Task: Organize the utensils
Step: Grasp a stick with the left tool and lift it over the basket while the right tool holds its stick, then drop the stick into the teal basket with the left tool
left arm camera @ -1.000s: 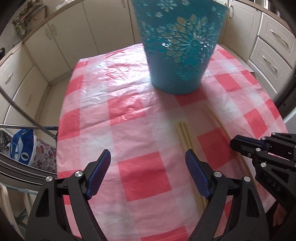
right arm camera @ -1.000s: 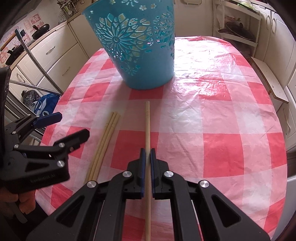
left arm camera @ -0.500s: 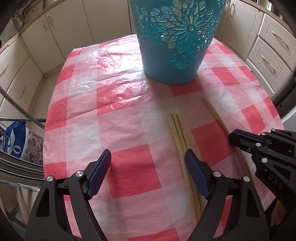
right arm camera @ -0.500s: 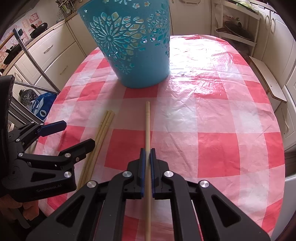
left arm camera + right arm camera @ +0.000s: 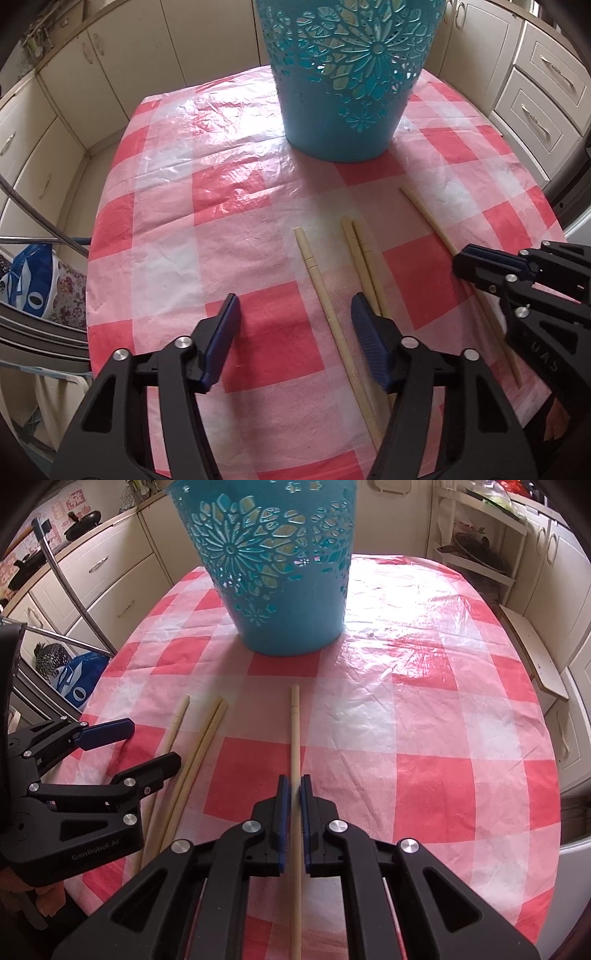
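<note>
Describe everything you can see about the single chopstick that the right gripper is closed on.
The single chopstick is a pale, straight stick that looks like bamboo or light wood, with faint ring grooves near its far end. It lies lengthwise on the red-and-white checked tablecloth, its far end pointing toward the teal cut-out basket without touching it. The right gripper is shut on its middle, blue pads on both sides. It lies apart from the three other chopsticks on its left.

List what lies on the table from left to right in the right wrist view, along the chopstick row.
Left gripper → single chopstick → pair of chopsticks → chopstick in the right gripper.
</note>
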Tool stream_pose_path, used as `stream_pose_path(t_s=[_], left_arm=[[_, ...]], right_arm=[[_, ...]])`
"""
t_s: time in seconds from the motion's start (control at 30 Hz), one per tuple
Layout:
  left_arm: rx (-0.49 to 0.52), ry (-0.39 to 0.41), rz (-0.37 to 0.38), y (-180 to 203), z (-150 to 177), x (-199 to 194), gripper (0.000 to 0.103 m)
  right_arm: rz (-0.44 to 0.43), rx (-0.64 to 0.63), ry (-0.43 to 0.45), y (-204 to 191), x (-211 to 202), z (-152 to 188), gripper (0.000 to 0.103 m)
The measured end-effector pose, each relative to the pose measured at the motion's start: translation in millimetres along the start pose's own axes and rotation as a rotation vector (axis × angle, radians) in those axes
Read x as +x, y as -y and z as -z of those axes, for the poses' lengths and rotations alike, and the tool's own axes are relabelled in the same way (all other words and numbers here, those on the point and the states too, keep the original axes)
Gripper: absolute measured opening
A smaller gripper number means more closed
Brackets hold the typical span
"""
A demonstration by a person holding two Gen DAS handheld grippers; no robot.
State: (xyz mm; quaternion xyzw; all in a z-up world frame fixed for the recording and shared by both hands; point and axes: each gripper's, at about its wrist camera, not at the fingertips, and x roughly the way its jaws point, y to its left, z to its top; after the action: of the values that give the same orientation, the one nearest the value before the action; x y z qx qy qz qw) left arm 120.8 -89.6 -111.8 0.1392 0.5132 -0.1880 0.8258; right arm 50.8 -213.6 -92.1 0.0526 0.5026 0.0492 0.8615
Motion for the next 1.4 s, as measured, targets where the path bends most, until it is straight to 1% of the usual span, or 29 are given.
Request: stream_pose_path(t_s=[0.03, 0.1, 0.13, 0.17, 0.2, 0.23, 0.27, 0.33, 0.4, 0.43, 0.47, 0.5, 0.53, 0.63, 0.73, 0.77, 0.83, 0.87, 0.9, 0.93, 1.0, 1.03, 1.07, 1.2, 1.3, 1.4], left_arm=[[0.012, 0.005, 0.008, 2.4, -0.6, -0.4, 0.043], [0.064, 0.008, 0.039, 12.3, -0.7, -2.3, 0.008], [0.082, 0.001, 0.052, 15.9, -1.1, -3.0, 0.006], [0.089, -0.008, 0.072, 16.2, -2.4, -3.9, 0.005], [0.064, -0.015, 0.121, 10.7, -5.7, -7.0, 0.005], [0.027, 0.009, 0.144, 1.7, -11.5, -16.9, 0.005], [0.008, 0.053, 0.143, -5.7, -16.5, -29.4, 0.005], [-0.041, 0.163, 0.164, -24.4, -30.8, -62.6, 0.005], [-0.087, 0.322, 0.173, -41.8, -50.3, -103.4, 0.005], [-0.108, 0.415, 0.193, -48.3, -62.1, -125.1, 0.005], [-0.117, 0.455, 0.194, -49.8, -70.8, -135.5, 0.005], [-0.125, 0.489, 0.185, -50.5, -82.9, -146.0, 0.005], [-0.131, 0.509, 0.192, -50.8, -93.3, -153.6, 0.005], [-0.133, 0.529, 0.218, -49.2, -102.7, -164.2, 0.005], [-0.121, 0.551, 0.215, -45.5, -111.0, -169.4, 0.004], [-0.119, 0.583, 0.219, -45.4, -116.4, -173.3, 0.004], [-0.12, 0.681, 0.208, -39.9, -124.4, -184.7, 0.005], [-0.134, 0.772, 0.177, -36.6, -131.8, -192.7, 0.005], [-0.15, 0.821, 0.156, -33.7, -135.0, -197.0, 0.005], [-0.184, 0.892, 0.122, -32.2, -142.5, -198.6, 0.005], [-0.228, 0.946, 0.081, -29.0, -156.4, -190.6, 0.005], [-0.251, 0.965, 0.056, -27.8, -163.2, -183.0, 0.005], [-0.263, 0.967, 0.044, -27.4, -168.0, -176.4, 0.005], [-0.283, 0.9, 0.002, -23.9, -183.4, -130.3, 0.005], [-0.276, 0.854, -0.022, -22.4, -176.4, -101.6, 0.005], [-0.253, 0.811, -0.019, -21.2, -168.4, -87.4, 0.005]], right_arm=[[0.007, -0.014, 0.003, -2.7, 0.9, -0.7, 0.011], [0.029, -0.045, 0.004, -7.9, 2.4, -1.5, 0.011], [0.032, -0.056, 0.001, -9.0, 2.7, -1.7, 0.006], [0.017, -0.045, -0.005, -7.0, 2.6, -2.1, 0.006], [-0.008, -0.021, -0.009, -3.1, 2.5, -2.5, 0.006], [-0.039, 0.011, -0.012, 1.8, 2.4, -2.7, 0.006], [-0.083, 0.06, -0.009, 9.5, 1.1, -3.1, 0.006], [-0.138, 0.129, 0.005, 20.9, -2.6, -5.0, 0.006], [-0.2, 0.216, 0.023, 34.6, -5.4, -6.8, 0.006], [-0.227, 0.247, 0.027, 39.4, -5.1, -7.3, 0.006], [-0.255, 0.279, 0.03, 44.0, -4.6, -7.5, 0.006], [-0.26, 0.289, 0.031, 45.9, -4.3, -7.5, 0.006], [-0.265, 0.295, 0.033, 48.0, -4.5, -7.0, 0.006], [-0.264, 0.302, 0.036, 52.5, -4.4, -5.4, 0.006], [-0.272, 0.305, 0.046, 55.0, -7.3, -6.1, 0.006], [-0.278, 0.3, 0.046, 53.5, -7.4, -6.1, 0.006], [-0.29, 0.292, 0.046, 46.3, -10.4, -5.2, 0.006], [-0.291, 0.287, 0.049, 44.1, -11.5, -5.7, 0.006], [-0.289, 0.286, 0.053, 44.7, -12.9, -5.4, 0.006], [-0.288, 0.29, 0.058, 45.2, -13.6, -5.6, 0.006], [-0.29, 0.303, 0.067, 47.9, -14.4, -5.9, 0.006], [-0.288, 0.308, 0.07, 50.1, -15.1, -6.0, 0.006], [-0.288, 0.312, 0.073, 51.7, -15.4, -6.4, 0.006], [-0.287, 0.315, 0.079, 52.9, -15.7, -8.4, 0.006], [-0.284, 0.314, 0.084, 52.4, -16.7, -9.3, 0.006], [-0.281, 0.314, 0.089, 52.6, -17.6, -9.7, 0.006]])
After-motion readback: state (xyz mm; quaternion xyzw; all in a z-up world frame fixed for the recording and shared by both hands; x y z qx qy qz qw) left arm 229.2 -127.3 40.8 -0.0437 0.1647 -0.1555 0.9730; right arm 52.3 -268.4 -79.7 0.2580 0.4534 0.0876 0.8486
